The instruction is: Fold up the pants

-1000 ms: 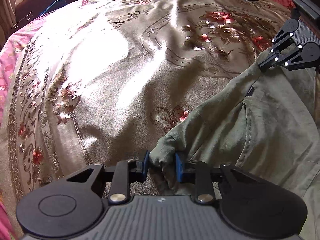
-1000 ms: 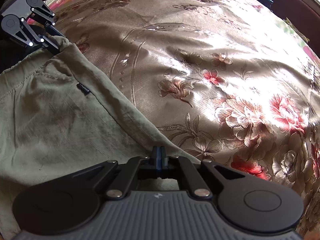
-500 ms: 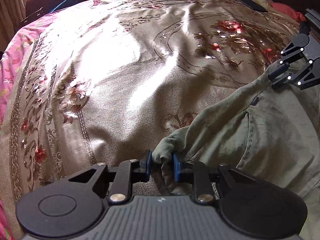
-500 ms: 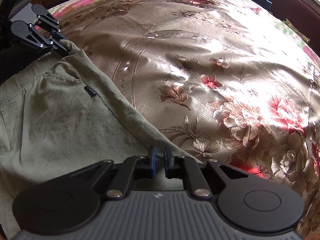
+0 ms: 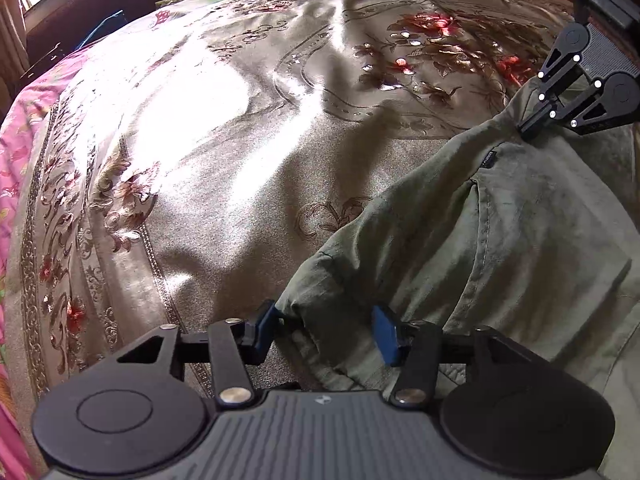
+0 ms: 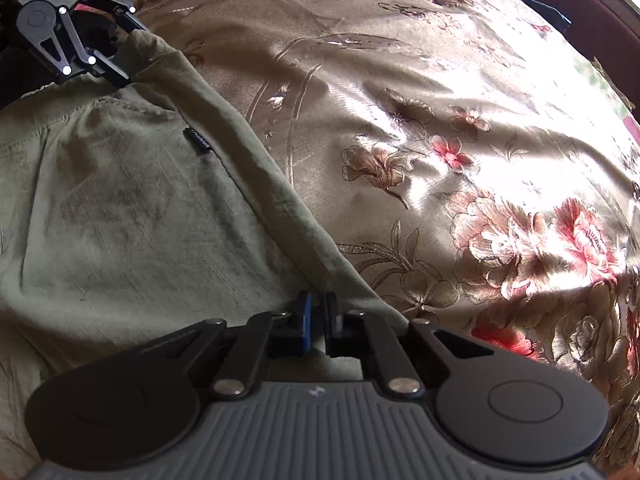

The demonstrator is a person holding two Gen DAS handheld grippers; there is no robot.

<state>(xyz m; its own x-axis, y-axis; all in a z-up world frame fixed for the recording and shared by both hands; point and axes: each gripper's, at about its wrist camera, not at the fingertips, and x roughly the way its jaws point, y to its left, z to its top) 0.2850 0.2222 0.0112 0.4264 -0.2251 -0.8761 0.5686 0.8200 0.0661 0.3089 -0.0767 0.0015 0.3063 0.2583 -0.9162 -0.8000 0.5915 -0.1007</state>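
Olive-green pants lie on the bed, waistband edge running between my two grippers. My left gripper is open, its blue pads apart on either side of a bunched waistband corner that rests between them. It also shows at the top left of the right wrist view, jaws spread at that corner. My right gripper has its pads slightly apart around the other waistband corner. In the left wrist view it sits at the far corner. A small dark label is on the pants.
The pants lie on a shiny beige bedspread with red and brown flowers. A pink border runs along the bed's left edge. Dark furniture and a window stand beyond the bed.
My left gripper's jaws have spread wide and let go of the waistband corner. My right gripper's pads have parted a little from fully shut. The pants have settled onto the bed.
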